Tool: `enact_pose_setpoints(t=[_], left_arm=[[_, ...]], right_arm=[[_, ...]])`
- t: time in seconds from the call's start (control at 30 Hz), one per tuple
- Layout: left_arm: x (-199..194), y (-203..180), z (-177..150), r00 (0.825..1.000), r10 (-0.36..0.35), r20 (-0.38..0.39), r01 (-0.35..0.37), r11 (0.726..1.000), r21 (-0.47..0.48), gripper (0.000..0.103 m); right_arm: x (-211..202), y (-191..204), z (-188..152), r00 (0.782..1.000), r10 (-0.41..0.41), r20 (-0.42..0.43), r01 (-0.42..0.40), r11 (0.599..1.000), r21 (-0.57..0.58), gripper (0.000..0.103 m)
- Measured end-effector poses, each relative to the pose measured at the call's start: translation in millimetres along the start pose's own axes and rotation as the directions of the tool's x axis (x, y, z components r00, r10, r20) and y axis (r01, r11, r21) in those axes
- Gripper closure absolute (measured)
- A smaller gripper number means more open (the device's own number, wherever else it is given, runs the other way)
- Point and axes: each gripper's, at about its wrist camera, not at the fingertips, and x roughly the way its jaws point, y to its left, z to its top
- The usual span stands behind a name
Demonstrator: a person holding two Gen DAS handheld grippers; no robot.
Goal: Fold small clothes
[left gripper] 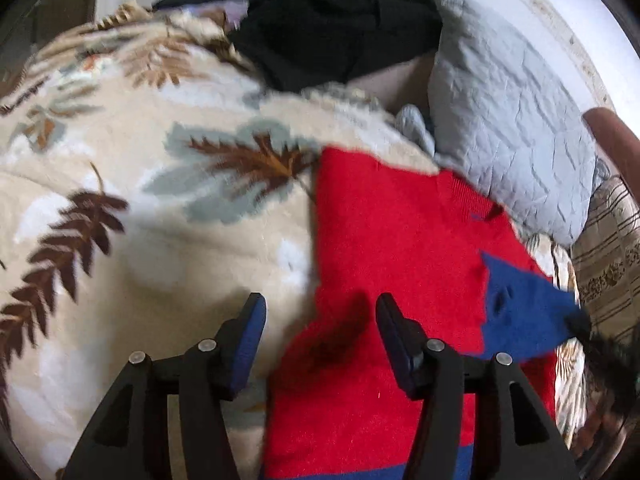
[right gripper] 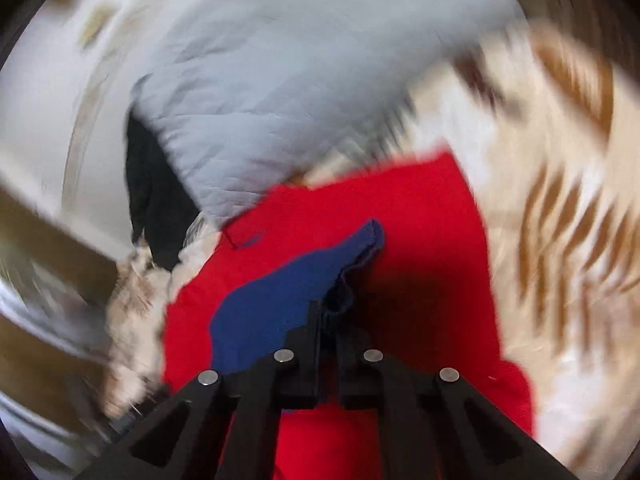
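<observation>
- Lying flat on a leaf-patterned blanket (left gripper: 140,208), the red garment (left gripper: 384,248) has a blue sleeve (right gripper: 288,300) folded across it.
- Right gripper (right gripper: 330,312) is clamped on the sleeve's cuff.
- Left gripper (left gripper: 320,312) hovers parted over the garment's edge, holding nothing.
- Grey pillow (left gripper: 508,132) lies just beyond the garment.

No readable text anywhere, no labels, brand names, numbers or signs, a small dark blue mark (left gripper: 477,216) stitched on the red sweater (left gripper: 392,248) (too blurred to tell whether logo or letters), leaf-patterned blanket (left gripper: 160,208) bears pattern only, no writing
</observation>
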Motion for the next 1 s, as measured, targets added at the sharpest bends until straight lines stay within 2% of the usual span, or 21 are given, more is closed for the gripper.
enact_pose_setpoints(t=[0.07, 0.13, 0.17, 0.23, 0.27, 0.3, 0.33, 0.37, 0.4, 0.47, 0.57, 0.6, 0.63, 0.67, 0.7, 0.73, 0.87, 0.93, 1.0], left_arm=[[2, -6, 2, 1.000, 0.014, 0.011, -0.015, 1.000, 0.009, 0.045], [8, -10, 2, 1.000, 0.014, -0.023, -0.013, 1.000, 0.019, 0.045], [7, -13, 1, 1.000, 0.008, -0.024, -0.007, 1.000, 0.025, 0.045], [5, -18, 1, 1.000, 0.028, 0.011, -0.029, 0.998, 0.057, 0.044], [8, -20, 1, 0.999, 0.049, 0.015, -0.049, 0.996, 0.069, 0.043], [15, -20, 0, 0.997, 0.073, -0.002, -0.072, 0.994, 0.079, 0.043], [24, -19, -1, 0.995, 0.090, -0.034, -0.088, 0.993, 0.078, 0.043], [32, -17, -3, 0.994, 0.098, -0.057, -0.094, 0.992, 0.079, 0.043], [34, -18, -5, 0.994, 0.104, -0.042, -0.100, 0.991, 0.093, 0.042], [33, -22, -7, 0.993, 0.119, -0.026, -0.115, 0.985, 0.127, 0.041], [26, -17, -3, 0.994, 0.093, -0.050, -0.089, 0.993, 0.083, 0.041], [20, -15, -2, 0.996, 0.078, -0.043, -0.075, 0.995, 0.069, 0.041], [13, -13, -3, 0.997, 0.073, -0.036, -0.071, 0.995, 0.070, 0.041], [5, -11, -6, 0.997, 0.072, -0.033, -0.069, 0.995, 0.075, 0.041], [-4, -9, -10, 0.997, 0.065, -0.029, -0.063, 0.995, 0.076, 0.041], [-19, -4, -17, 0.999, 0.042, -0.015, -0.041, 0.997, 0.070, 0.041], [-70, 17, -57, 0.999, -0.034, -0.016, 0.034, 0.999, 0.039, 0.041], [-95, 27, -86, 0.998, -0.064, -0.017, 0.064, 0.998, 0.026, 0.039], [-114, 36, -119, 0.996, -0.077, -0.036, 0.078, 0.997, 0.012, 0.038]], right_arm=[[4, -9, -12, 0.997, -0.080, 0.007, 0.080, 0.997, -0.004, 0.095], [26, -31, -17, 0.989, -0.127, -0.076, 0.131, 0.990, 0.048, 0.092], [35, -45, -19, 0.990, -0.066, -0.128, 0.082, 0.989, 0.121, 0.091], [24, -49, -14, 0.995, -0.032, -0.089, 0.045, 0.988, 0.148, 0.081], [16, -47, -11, 0.997, -0.039, -0.068, 0.048, 0.989, 0.137, 0.062], [7, -45, -8, 0.998, -0.042, -0.042, 0.048, 0.990, 0.133, 0.033], [-2, -44, -7, 0.999, -0.045, -0.011, 0.047, 0.989, 0.137, 0.028], [-14, -40, -4, 0.999, -0.036, 0.028, 0.032, 0.989, 0.143, 0.028], [-19, -34, -2, 0.999, 0.001, 0.040, -0.007, 0.990, 0.138, 0.028], [-24, -18, 1, 0.993, 0.111, 0.042, -0.116, 0.986, 0.116, 0.028], [-8, 7, 3, 0.969, 0.247, -0.015, -0.246, 0.968, 0.054, 0.028], [0, 6, 2, 0.972, 0.231, -0.027, -0.230, 0.972, 0.053, 0.028], [15, -3, 0, 0.982, 0.180, -0.054, -0.176, 0.982, 0.071, 0.028], [36, -20, -4, 0.986, 0.106, -0.130, -0.090, 0.988, 0.128, 0.028], [43, -31, -9, 0.980, 0.113, -0.162, -0.084, 0.981, 0.178, 0.035], [36, -37, -11, 0.982, 0.143, -0.126, -0.115, 0.973, 0.202, 0.036], [-34, -34, -23, 0.985, 0.167, -0.035, -0.162, 0.979, 0.128, 0.035], [-66, -39, -35, 0.987, 0.161, -0.024, -0.158, 0.983, 0.098, 0.035], [-101, -48, -63, 0.989, 0.144, -0.022, -0.142, 0.988, 0.064, 0.035]])
